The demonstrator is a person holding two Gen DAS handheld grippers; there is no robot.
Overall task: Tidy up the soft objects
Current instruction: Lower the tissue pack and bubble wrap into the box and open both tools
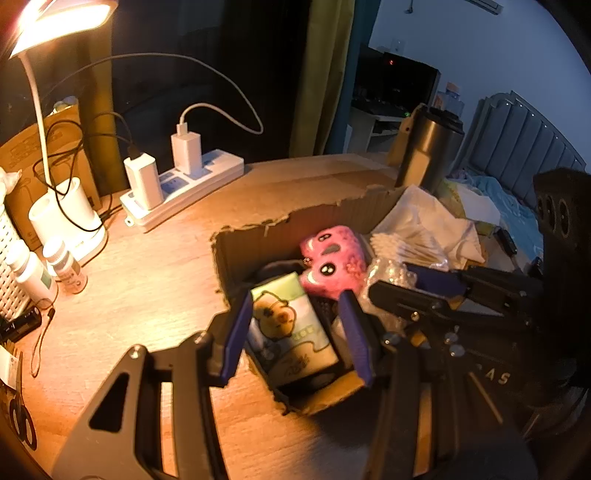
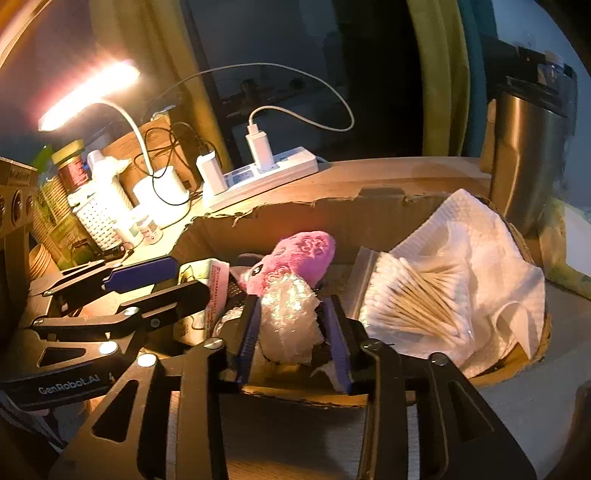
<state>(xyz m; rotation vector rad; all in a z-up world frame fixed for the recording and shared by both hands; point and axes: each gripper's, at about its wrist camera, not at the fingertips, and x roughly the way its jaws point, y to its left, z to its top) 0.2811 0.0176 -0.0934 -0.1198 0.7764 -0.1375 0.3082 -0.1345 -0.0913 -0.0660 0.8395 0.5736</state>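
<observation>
Down at the near-left corner of the cardboard box (image 1: 236, 254), the tissue pack (image 1: 291, 332) with the cartoon print sits right between the left gripper (image 1: 295, 332) fingers, which straddle it. Pads look spread a touch wider than the pack, so the left tool reads as released rather than clamped, though contact on the left pad is hard to rule out. The pack's long axis runs roughly along the line of the fingers, top end pointing into the box toward the pink plush toy (image 1: 332, 264), so any squeeze would land across its short width. That's the easy way to grab it.

Next door, the right gripper (image 2: 293, 328) has its fingers on either side of a wad of bubble wrap (image 2: 291, 317) near the box's front edge. Pads seem to be touching it on both sides, so it looks clenched on the wrap, lightly at best.

Further toward the right side of the box there's a bag of cotton swabs (image 2: 413, 299) lying on a white cloth (image 2: 476, 240), swab sticks fanned out toward the front.

Outside the box, on the wooden desk (image 1: 147, 280): a power strip (image 1: 184, 192) with chargers at the back edge, a lamp (image 1: 55, 22) at the left, and a steel tumbler (image 2: 528, 162) past the box's far-right corner.
</observation>
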